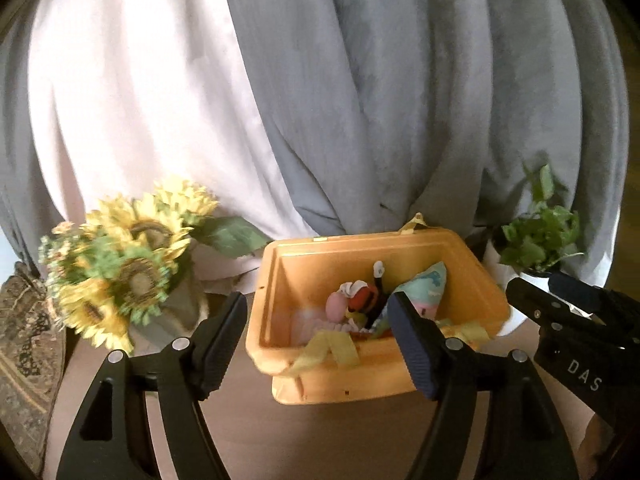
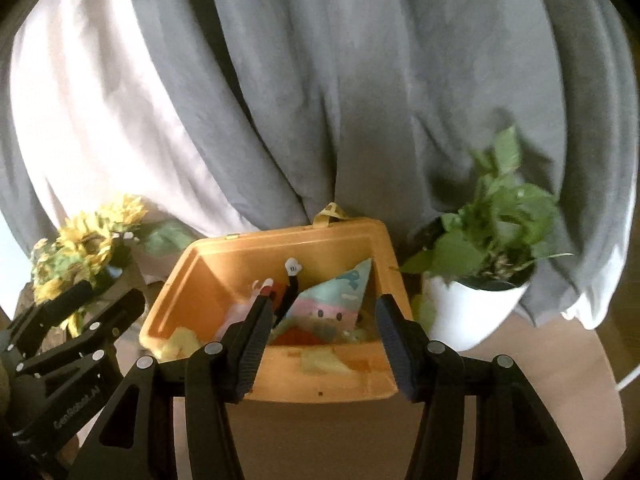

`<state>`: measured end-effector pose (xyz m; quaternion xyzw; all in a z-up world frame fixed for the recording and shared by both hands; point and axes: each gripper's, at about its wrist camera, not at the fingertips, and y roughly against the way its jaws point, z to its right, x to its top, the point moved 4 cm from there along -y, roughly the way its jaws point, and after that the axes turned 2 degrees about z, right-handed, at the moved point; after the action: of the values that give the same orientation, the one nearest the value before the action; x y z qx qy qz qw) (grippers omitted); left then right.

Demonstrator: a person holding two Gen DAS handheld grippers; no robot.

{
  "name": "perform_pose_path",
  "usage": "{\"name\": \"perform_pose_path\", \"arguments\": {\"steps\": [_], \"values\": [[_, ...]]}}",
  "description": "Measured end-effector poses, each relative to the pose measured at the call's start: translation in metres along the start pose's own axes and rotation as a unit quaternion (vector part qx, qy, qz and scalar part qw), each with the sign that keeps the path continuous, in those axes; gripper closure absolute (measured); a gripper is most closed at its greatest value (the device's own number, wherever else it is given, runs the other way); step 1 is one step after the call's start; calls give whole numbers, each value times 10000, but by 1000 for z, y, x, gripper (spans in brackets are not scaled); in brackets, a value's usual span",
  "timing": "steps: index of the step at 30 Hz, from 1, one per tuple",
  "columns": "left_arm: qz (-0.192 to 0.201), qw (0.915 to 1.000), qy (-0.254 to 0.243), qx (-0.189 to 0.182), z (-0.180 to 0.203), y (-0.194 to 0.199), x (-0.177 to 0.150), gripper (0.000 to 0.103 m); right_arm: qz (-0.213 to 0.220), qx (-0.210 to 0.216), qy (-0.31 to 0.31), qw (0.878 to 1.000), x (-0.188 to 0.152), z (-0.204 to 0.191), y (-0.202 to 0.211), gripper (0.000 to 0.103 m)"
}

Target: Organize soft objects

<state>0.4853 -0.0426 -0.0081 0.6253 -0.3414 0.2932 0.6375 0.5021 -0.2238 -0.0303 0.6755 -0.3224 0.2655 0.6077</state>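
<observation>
An orange bin (image 1: 472, 276) stands on the round table and shows in the right wrist view too (image 2: 192, 280). Inside lie a pastel triangular plush (image 1: 428, 284) (image 2: 340, 296), a red and pink plush toy (image 1: 356, 300) with a black neck and white head, and yellow cloth strips (image 1: 332, 348) draped over the near rim. My left gripper (image 1: 316, 344) is open and empty just before the bin's near left corner. My right gripper (image 2: 320, 344) is open and empty in front of the bin's near wall. Each gripper shows at the edge of the other's view.
A sunflower bouquet (image 1: 124, 264) stands left of the bin. A green plant in a white pot (image 2: 476, 304) stands to its right. Grey and white curtains (image 2: 320, 100) hang behind. A patterned rug (image 1: 24, 340) lies on the floor at left.
</observation>
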Motion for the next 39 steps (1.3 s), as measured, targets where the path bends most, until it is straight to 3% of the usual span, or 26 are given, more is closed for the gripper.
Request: {"name": "perform_pose_path", "arguments": {"steps": [3,11,25,39], "values": [[115,9998,19,133,0,30,-8,27,142,-38,94,9998,-7,2,26,41],[229,9986,191,432,11,98,-35,23,312,67,340,9989,-36,5,90,41],[314,9989,129,316,1,170,-75,22,446,145,382,9982,-82,-9,170,41],[529,9986,-46,69,-39,260,-116,17,717,-276,206,9968,-135,-53,260,41]]}}
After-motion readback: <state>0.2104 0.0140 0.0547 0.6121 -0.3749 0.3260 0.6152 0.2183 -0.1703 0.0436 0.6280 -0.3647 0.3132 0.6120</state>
